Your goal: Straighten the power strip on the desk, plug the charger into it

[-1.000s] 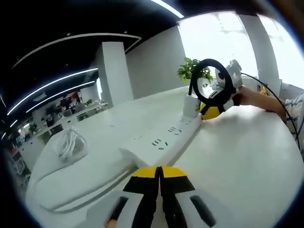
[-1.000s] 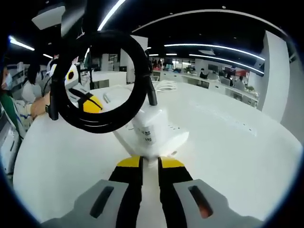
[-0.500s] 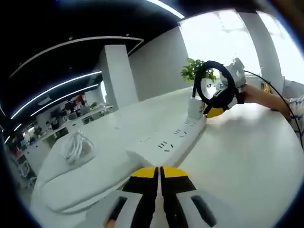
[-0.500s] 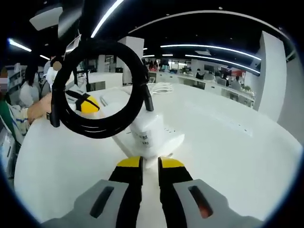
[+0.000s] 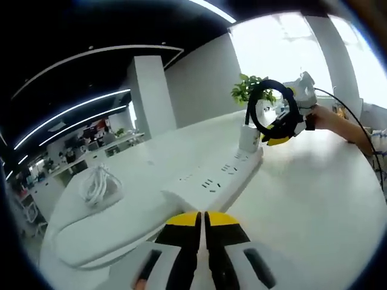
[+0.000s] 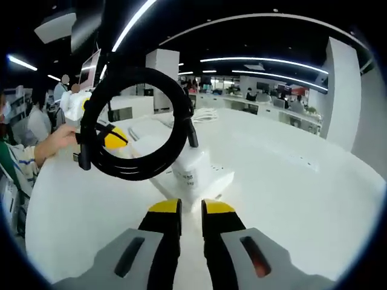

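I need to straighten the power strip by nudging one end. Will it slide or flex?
The power strip looks like a long rigid block lying flat, so it would probably pivot as one piece. The desk looks smooth, so sliding seems likely. The upright charger at its far end might drag slightly.

Open-plan office: long white desks (image 6: 290,181), ceiling light strips (image 6: 266,60), seated workers (image 6: 266,95).

power strip (image 5: 214,179): white, flat on desk | charger (image 6: 188,171): white, upright at strip's end, black looped cable
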Demonstrator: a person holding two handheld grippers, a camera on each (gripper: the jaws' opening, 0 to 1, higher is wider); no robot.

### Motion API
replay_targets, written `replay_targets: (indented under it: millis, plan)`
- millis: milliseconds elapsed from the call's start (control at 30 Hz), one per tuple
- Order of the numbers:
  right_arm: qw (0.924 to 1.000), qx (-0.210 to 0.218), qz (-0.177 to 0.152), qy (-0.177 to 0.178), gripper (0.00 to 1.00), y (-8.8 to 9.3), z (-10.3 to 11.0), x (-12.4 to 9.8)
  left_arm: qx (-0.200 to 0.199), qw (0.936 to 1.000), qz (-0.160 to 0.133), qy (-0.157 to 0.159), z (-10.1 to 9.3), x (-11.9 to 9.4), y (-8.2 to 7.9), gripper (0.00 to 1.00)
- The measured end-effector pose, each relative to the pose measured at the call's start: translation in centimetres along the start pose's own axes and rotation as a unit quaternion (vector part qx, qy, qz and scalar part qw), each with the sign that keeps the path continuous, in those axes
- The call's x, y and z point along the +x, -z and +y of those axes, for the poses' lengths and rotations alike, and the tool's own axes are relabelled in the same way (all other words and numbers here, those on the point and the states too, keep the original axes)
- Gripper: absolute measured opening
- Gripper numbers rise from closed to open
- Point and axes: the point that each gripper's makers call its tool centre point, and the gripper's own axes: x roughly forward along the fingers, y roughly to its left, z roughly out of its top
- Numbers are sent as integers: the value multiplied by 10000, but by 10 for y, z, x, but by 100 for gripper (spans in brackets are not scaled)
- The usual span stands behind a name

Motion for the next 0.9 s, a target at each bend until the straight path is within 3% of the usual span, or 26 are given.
replay_targets:
  millis: [67, 233, 400, 900]
  plan:
    - [10000, 20, -13, -17, 12, 1, 2, -3, -287, 9993, -219, 11, -2, -5, -6, 2]
    - [9999, -32, -27, 125, 12, 2, 6, -10, -533, 9983, -248, 12, -5, -15, -2, 2]
    - [9996, -164, -172, 167, 12, 0, 16, -18, -583, 9979, -252, -118, -11, -27, 2, 4]
    - [9962, 596, -551, 302, 14, 5, 36, -41, -313, 9976, -269, -553, -37, -60, 1, 6]
